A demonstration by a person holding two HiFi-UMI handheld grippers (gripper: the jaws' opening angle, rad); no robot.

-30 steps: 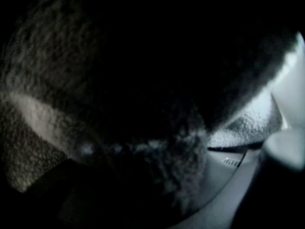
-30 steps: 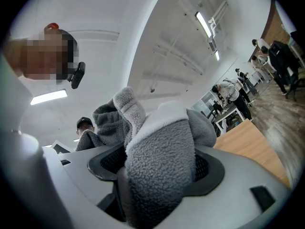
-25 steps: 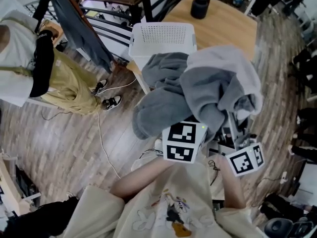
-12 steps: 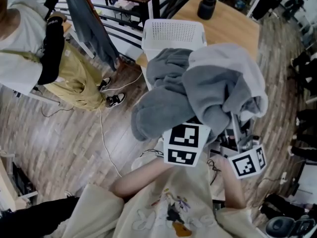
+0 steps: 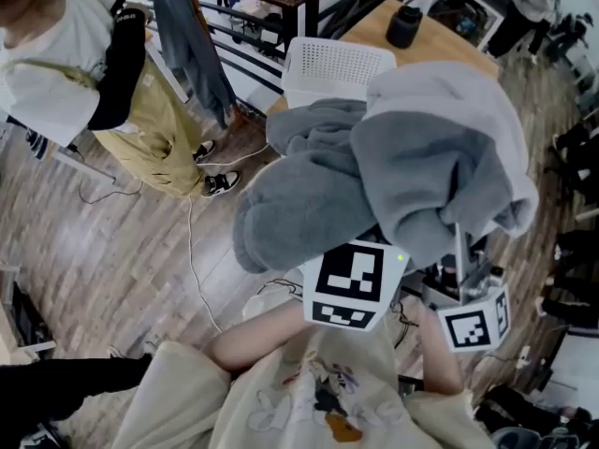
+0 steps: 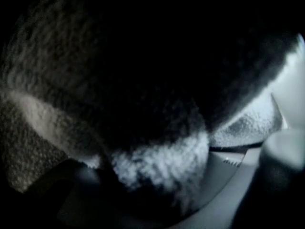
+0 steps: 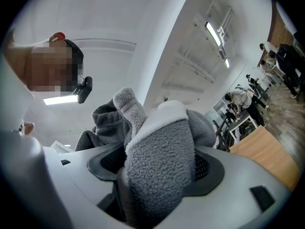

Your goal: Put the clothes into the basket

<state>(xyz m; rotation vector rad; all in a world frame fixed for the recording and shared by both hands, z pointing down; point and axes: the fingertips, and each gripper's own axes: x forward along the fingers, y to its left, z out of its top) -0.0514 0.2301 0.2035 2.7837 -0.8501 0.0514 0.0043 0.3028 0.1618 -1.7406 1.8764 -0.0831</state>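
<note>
Grey fluffy clothes, a white basket, black-and-white cubes

Between the jaws of the right gripper (image 7: 157,175) the fluffy clothes (image 7: 159,147) are dark grey with a pale, almost white edge. The jaws beside them are light grey with black net pads. Between the jaws of the left gripper (image 6: 157,194) the fluff looks whitish, with dark grey above it. Past the jaws, the basket (image 5: 337,64) is white with rows of tiny holes, and the table (image 5: 445,43) is light brown. Behind the jaws, both marker cubes (image 5: 351,286) have black squares on white.
</note>
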